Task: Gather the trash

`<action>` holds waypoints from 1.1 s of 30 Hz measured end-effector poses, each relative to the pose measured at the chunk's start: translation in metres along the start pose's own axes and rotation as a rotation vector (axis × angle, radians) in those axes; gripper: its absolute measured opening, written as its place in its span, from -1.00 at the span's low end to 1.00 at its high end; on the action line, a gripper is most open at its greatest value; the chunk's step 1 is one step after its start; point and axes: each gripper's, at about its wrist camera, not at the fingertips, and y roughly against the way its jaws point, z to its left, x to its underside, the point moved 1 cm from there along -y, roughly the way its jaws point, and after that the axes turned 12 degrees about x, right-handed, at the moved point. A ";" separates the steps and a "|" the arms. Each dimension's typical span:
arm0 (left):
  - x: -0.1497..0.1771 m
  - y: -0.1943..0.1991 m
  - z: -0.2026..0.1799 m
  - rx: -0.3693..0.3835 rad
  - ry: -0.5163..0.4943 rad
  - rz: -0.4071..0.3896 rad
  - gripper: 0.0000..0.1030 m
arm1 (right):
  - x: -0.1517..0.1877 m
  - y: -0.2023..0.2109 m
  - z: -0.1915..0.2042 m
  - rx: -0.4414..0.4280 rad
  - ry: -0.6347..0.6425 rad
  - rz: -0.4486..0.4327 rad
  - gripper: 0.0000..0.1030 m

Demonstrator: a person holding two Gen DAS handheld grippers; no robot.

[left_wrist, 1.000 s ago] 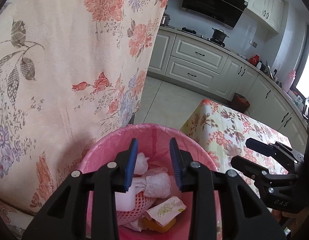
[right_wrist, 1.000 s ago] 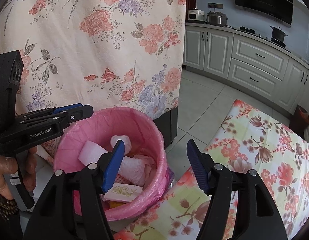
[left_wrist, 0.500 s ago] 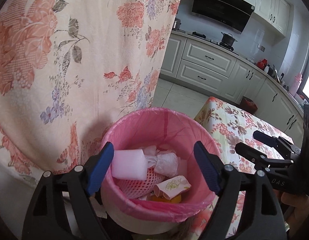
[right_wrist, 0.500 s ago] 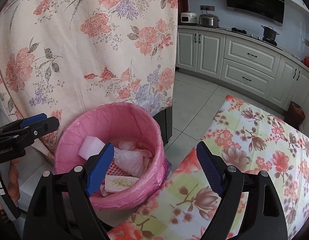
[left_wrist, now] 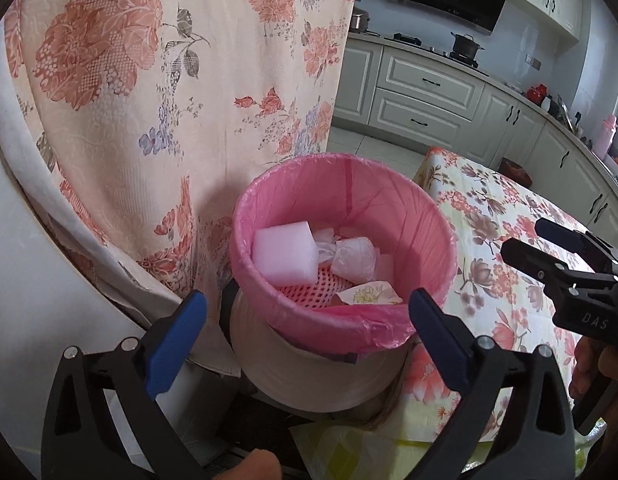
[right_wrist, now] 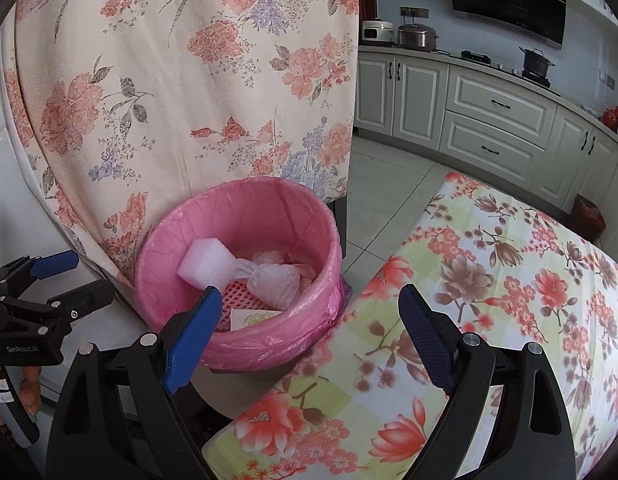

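A white bin with a pink liner (left_wrist: 393, 216) (right_wrist: 309, 236) stands on the floor beside the floral table. In it lie a white foam block (left_wrist: 283, 252) (right_wrist: 207, 260), a crumpled plastic wrap (left_wrist: 355, 260) (right_wrist: 275, 280), a red foam net (left_wrist: 305, 290) and a small printed packet (left_wrist: 369, 294). My left gripper (left_wrist: 307, 338) is open and empty, above the bin's near rim. My right gripper (right_wrist: 309, 340) is open and empty, over the gap between the bin and the table; it also shows in the left wrist view (left_wrist: 549, 248).
A floral cloth (left_wrist: 169, 100) hangs behind and left of the bin. A low table with a floral cover (right_wrist: 489, 320) stands right of the bin. Kitchen cabinets (right_wrist: 489, 120) line the far wall across a tiled floor. A white surface (left_wrist: 37, 280) lies at the left.
My left gripper has opened wide, let the white foam block drop into the bin, and pulled up and back. My right gripper has also drawn back from the bin and opened a little wider.
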 end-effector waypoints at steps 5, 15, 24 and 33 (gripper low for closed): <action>0.001 0.004 -0.006 0.009 -0.016 -0.006 0.90 | -0.001 0.010 0.004 -0.002 0.003 -0.023 0.64; 0.003 0.002 -0.008 0.014 -0.009 -0.004 0.90 | -0.003 0.012 0.002 0.008 0.004 -0.031 0.64; 0.002 0.003 -0.008 0.021 -0.006 -0.007 0.90 | -0.003 0.012 0.003 0.009 0.005 -0.032 0.64; 0.002 0.003 -0.009 0.019 -0.007 -0.008 0.90 | -0.004 0.012 0.001 0.011 0.003 -0.031 0.64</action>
